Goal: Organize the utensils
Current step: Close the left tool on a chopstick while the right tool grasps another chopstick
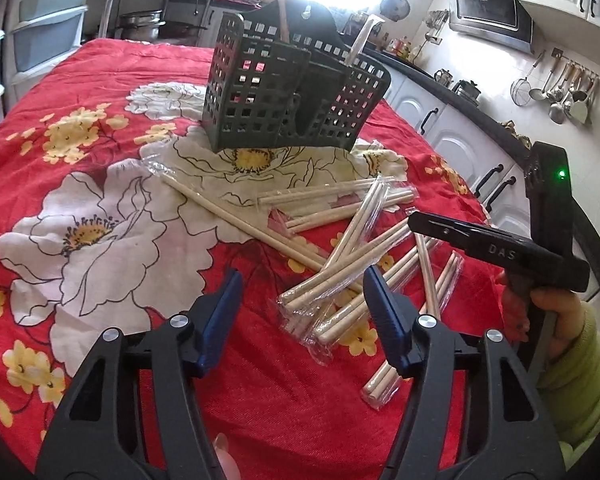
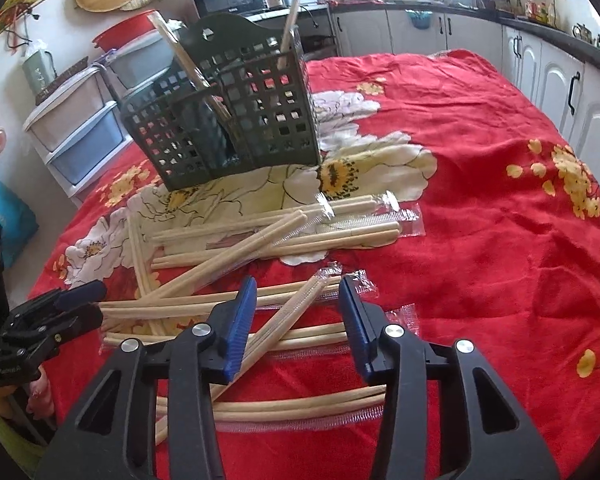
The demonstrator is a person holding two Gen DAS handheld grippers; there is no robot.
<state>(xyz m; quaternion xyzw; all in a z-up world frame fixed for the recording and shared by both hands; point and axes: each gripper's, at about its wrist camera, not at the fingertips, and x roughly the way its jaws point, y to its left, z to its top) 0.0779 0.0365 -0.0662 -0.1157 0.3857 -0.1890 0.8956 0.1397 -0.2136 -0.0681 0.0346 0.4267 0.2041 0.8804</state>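
Observation:
Several pairs of wooden chopsticks in clear wrappers (image 1: 352,248) lie scattered on the red flowered cloth; they also show in the right wrist view (image 2: 267,236). A dark green perforated utensil basket (image 1: 283,96) stands upright behind them, also seen in the right wrist view (image 2: 235,108), with two wrapped pairs standing in it. My left gripper (image 1: 302,308) is open and empty, low over the left edge of the pile. My right gripper (image 2: 297,316) is open and empty, with one wrapped pair (image 2: 287,312) lying between its fingers below.
The red flowered cloth (image 2: 480,208) covers the whole table. White kitchen cabinets (image 1: 460,140) run along the right side. Plastic drawers (image 2: 75,132) stand beyond the far left edge. The right gripper's body (image 1: 496,252) reaches in over the pile in the left wrist view.

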